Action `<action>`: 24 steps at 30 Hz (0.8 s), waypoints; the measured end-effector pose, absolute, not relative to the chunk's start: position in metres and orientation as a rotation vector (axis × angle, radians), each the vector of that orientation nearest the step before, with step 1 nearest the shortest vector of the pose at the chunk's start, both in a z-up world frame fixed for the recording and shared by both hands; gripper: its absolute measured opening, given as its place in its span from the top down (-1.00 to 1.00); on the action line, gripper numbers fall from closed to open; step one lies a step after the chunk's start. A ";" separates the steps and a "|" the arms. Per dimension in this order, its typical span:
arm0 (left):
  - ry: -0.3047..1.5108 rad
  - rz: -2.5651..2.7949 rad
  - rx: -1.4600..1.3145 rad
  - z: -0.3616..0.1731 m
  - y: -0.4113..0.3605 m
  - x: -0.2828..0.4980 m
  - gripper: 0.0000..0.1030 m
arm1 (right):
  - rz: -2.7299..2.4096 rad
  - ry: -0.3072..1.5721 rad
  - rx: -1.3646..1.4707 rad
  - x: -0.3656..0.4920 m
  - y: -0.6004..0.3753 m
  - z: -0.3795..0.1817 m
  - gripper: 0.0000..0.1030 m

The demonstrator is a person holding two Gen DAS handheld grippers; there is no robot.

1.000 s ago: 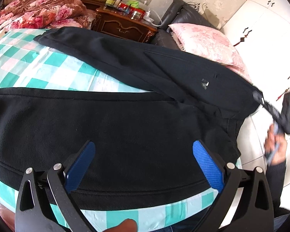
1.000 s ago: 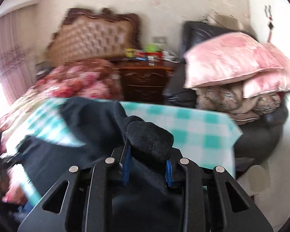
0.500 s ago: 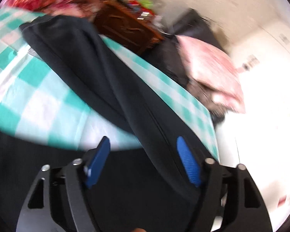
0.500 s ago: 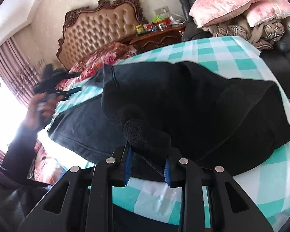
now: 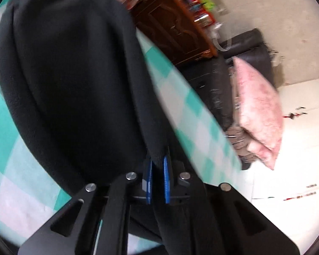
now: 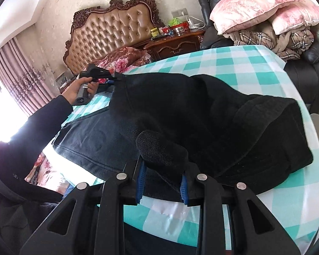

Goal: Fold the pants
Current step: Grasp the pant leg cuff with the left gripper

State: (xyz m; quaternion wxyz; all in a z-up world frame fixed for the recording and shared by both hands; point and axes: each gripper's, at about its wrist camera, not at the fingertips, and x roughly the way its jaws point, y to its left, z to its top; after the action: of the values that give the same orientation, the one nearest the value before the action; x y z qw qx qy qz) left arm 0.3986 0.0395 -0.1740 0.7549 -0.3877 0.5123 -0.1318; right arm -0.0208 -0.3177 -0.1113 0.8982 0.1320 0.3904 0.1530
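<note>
Stretching between both grippers, black pants; long axis crossing checkered table

One pair black pants on worktop, checked cloth. Two hand-held grippers: left hand-held gripper, right hand-held gripper. Two pink pillows stacked beyond worktop's far right corner. One nightstand. One tufted headboard. One hand visible.

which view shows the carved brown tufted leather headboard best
The right wrist view: the carved brown tufted leather headboard stands whole and sharp against the wall. The left wrist view, blurred, shows none of it; the black fleece pants fill its upper left.
</note>
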 end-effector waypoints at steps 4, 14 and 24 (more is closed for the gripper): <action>0.992 -0.338 -0.809 -0.104 0.066 0.352 0.88 | 0.241 0.809 0.309 -0.018 -0.343 -0.107 0.43; 0.987 -0.319 -0.790 -0.138 0.093 0.111 0.87 | -0.040 0.878 0.686 -0.031 -0.423 -0.136 0.08; 1.035 -0.322 -0.800 -0.185 0.095 0.094 0.76 | -0.061 0.938 1.097 -0.065 -0.432 -0.166 -0.57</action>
State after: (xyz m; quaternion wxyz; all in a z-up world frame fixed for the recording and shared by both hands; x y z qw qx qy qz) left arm 0.0940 0.0952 -0.1855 0.7816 -0.3704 0.4793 -0.1490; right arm -0.0649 -0.4319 -0.1664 0.7502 0.5021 0.4293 -0.0278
